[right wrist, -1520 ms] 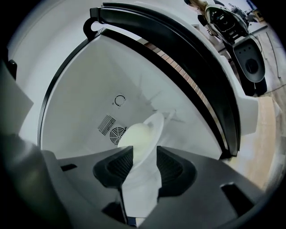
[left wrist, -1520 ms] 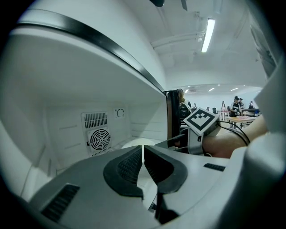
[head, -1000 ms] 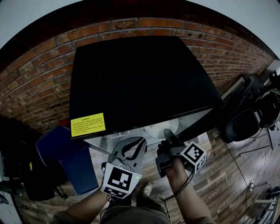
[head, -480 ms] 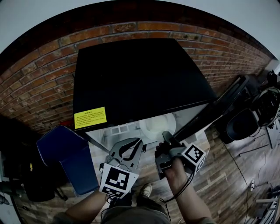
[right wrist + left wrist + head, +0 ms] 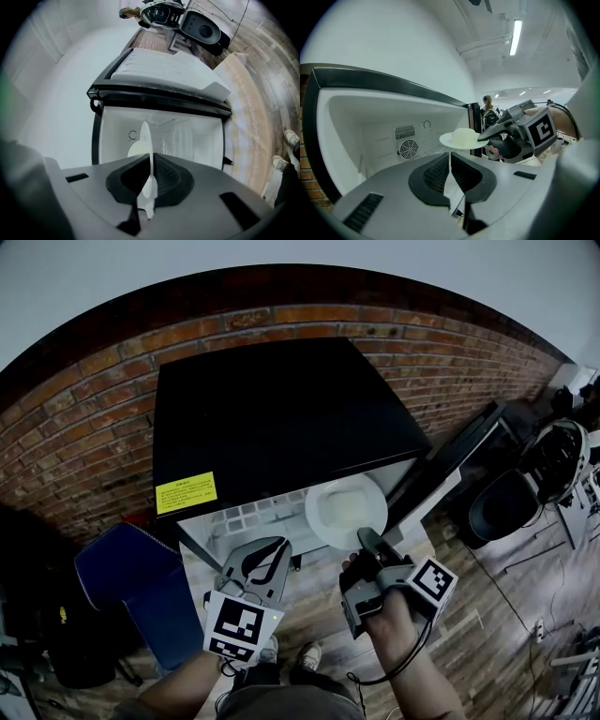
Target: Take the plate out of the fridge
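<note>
Head view, nearest things first: the left hand-held gripper point(image 5: 274, 549) hangs just in front of the fridge point(image 5: 281, 418) with its jaws together and nothing between them. The right hand-held gripper point(image 5: 366, 540) beside it is clamped on the near rim of the white plate point(image 5: 345, 510). The right gripper view confirms this, with the rim pinched edge-on between the pads. The plate sits at the mouth of the fridge, roughly level, in front of the white cavity and beside the open door point(image 5: 441, 474), which swings out on the fridge's right-hand side. We cannot tell whether its far rim is fully clear of the opening. Deeper in, the left gripper view shows bare white inner walls and a round fan grille point(image 5: 408, 150) on the back wall of the fridge. Behind the fridge stands a brick wall point(image 5: 84, 418). We judge the step in hand to be the withdrawal, and it looks nearly finished. To do it well, we would draw the plate straight back from the fridge, without dipping its far edge. A pinch on one rim gives the plate leverage to tilt or slip. We would also steer clear of the door edge and bring the idle left hand-held gripper under the free rim if the plate sags.
</note>
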Motion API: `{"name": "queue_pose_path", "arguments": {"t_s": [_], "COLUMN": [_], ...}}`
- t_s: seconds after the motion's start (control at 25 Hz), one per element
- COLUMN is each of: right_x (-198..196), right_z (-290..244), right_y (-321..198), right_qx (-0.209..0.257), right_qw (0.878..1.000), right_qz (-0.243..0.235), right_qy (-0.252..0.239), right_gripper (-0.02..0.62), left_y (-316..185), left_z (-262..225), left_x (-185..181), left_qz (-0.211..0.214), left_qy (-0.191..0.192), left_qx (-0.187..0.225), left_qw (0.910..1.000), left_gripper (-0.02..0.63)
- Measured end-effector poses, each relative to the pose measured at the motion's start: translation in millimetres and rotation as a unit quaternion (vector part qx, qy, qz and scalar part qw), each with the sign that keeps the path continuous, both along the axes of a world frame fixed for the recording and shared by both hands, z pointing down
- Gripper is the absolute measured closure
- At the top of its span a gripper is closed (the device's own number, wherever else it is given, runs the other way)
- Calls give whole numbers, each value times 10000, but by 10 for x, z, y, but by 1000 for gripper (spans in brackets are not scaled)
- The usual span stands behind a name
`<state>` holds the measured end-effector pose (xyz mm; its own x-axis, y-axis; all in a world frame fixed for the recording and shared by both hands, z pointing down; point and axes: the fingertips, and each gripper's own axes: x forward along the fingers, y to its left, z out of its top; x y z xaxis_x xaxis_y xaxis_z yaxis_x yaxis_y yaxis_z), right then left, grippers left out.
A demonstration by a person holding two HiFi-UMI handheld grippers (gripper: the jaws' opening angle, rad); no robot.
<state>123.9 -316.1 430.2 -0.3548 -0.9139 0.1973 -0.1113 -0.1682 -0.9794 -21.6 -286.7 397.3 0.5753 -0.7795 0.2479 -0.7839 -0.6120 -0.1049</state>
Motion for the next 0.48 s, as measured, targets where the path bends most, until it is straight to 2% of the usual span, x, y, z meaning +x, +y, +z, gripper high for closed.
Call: {"name": "queue_pose_path", "arguments": {"t_s": [0.48], "right_x": [694], "right_z": [-457], "right_y": [525], "right_qx": [256], "right_qw": [9982], "right_qz": [548], "right_qy": [50], "right_gripper": [561], "left_y": [34], "left_z": [-157], "left_x": [447], "left_qz": [550], "left_qy": [92], "left_qx": [183], "left_qw": [9983], "left_gripper": [580]}}
